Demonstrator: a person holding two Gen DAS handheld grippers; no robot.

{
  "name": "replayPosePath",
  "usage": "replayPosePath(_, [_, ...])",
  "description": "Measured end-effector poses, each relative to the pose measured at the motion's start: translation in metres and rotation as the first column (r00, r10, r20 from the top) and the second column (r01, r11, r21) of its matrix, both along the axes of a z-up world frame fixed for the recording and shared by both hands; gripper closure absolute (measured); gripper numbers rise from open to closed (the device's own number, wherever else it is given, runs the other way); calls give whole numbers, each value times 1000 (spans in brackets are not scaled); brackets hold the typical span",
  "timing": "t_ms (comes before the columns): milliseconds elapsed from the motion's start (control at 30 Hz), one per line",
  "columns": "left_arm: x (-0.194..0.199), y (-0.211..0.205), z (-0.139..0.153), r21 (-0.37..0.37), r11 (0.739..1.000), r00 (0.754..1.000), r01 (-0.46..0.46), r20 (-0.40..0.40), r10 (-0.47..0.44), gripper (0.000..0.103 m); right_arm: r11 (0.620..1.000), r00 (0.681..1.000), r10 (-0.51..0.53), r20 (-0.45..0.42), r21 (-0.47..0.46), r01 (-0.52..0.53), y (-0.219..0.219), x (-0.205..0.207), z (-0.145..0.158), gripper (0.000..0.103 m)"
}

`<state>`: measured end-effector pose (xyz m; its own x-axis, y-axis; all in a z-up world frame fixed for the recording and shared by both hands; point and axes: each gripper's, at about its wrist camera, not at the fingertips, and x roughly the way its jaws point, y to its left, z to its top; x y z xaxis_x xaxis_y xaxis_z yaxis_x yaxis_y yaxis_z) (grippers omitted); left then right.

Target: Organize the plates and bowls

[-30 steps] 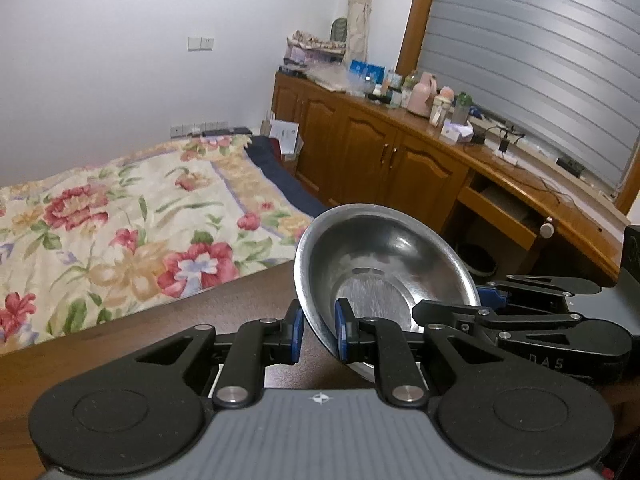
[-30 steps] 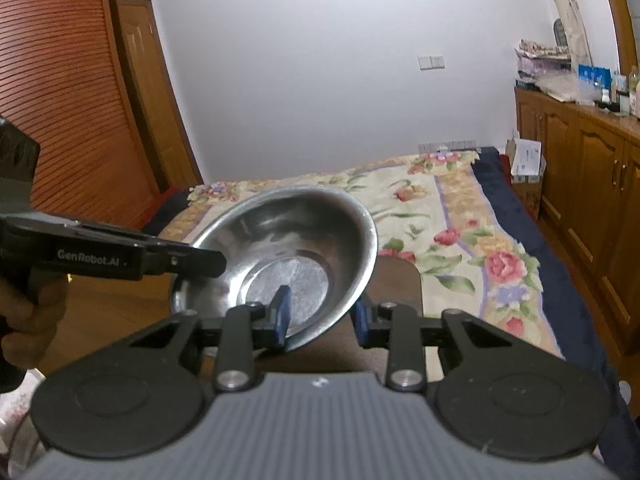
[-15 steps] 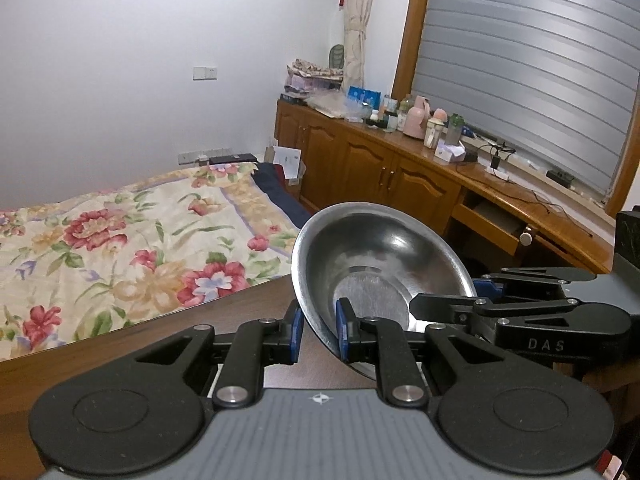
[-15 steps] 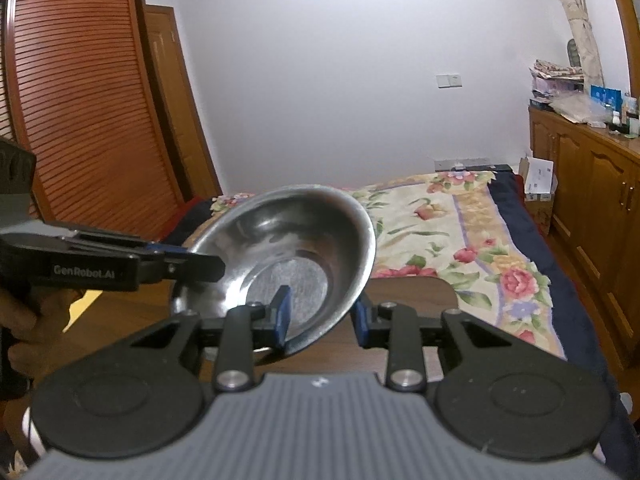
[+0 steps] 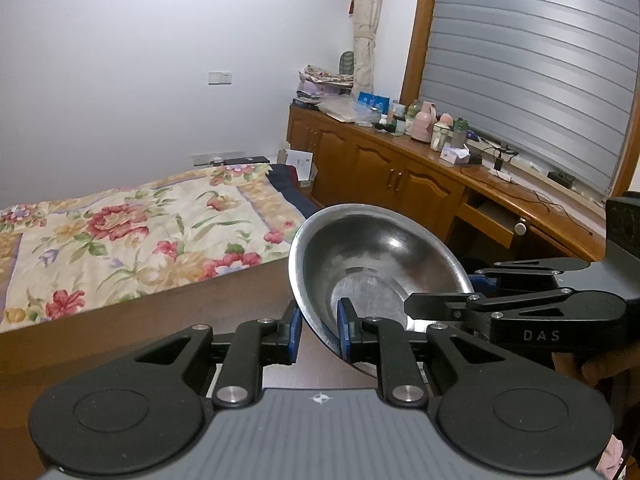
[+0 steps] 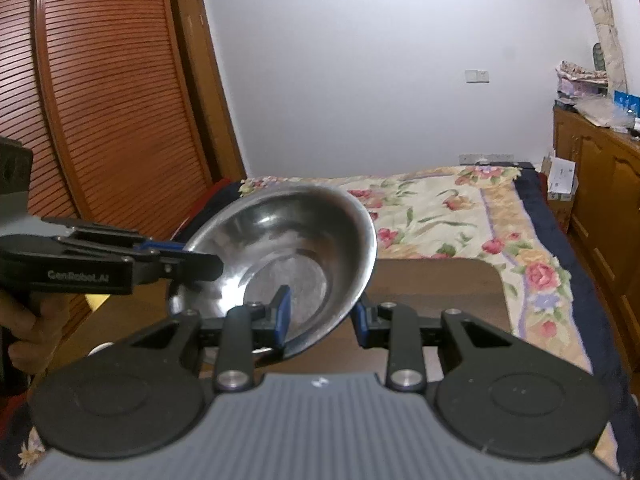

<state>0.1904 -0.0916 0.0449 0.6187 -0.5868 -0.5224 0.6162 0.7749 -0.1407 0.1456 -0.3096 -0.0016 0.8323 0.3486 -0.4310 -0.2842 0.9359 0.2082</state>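
Note:
A steel bowl (image 5: 372, 264) is held in the air between both grippers, tilted, above a dark wooden table (image 5: 168, 320). My left gripper (image 5: 318, 330) is shut on the bowl's near left rim. In the right wrist view the bowl (image 6: 288, 256) sits between my right gripper's (image 6: 322, 316) blue pads, which pinch its near right rim. Each gripper also shows in the other's view, the right one (image 5: 472, 292) at the bowl's right rim and the left one (image 6: 188, 258) at its left rim.
A bed with a floral cover (image 5: 132, 232) lies beyond the table. Wooden cabinets with bottles and clutter (image 5: 420, 132) run along the right wall, with an open drawer (image 5: 492, 220). A louvred wooden wardrobe (image 6: 100, 100) stands on the left.
Both grippers have risen with the bowl between them; the views now look higher across the room. The grips on the bowl are unchanged.

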Motion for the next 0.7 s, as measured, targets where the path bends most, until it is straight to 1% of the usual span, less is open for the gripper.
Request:
replayPosePath(133, [-16, 8, -6, -2, 1000, 1000, -11, -9, 11, 83, 1000, 1000, 15, -12, -4, -15, 8, -12, -3, 69])
replayPosePath(367, [-44, 21, -14, -31, 999, 999, -26, -37, 24, 83, 999, 999, 37, -37, -9, -37, 17, -32, -6, 69])
replayPosePath(467, [-56, 23, -15, -25, 999, 999, -32, -37, 31, 83, 999, 998, 47, -41, -15, -48, 21, -40, -6, 69])
replayPosePath(567, [-70, 26, -17, -20, 999, 998, -45, -33, 45, 83, 998, 997, 62, -54, 7, -61, 24, -45, -9, 69])
replayPosePath(633, [-77, 27, -19, -9, 999, 999, -51, -10, 50, 83, 997, 995, 74, -66, 18, -73, 25, -47, -14, 69])
replayPosePath(700, [-82, 31, -22, -26, 998, 998, -65, -6, 65, 83, 996, 993, 91, -73, 33, -89, 27, -48, -18, 69])
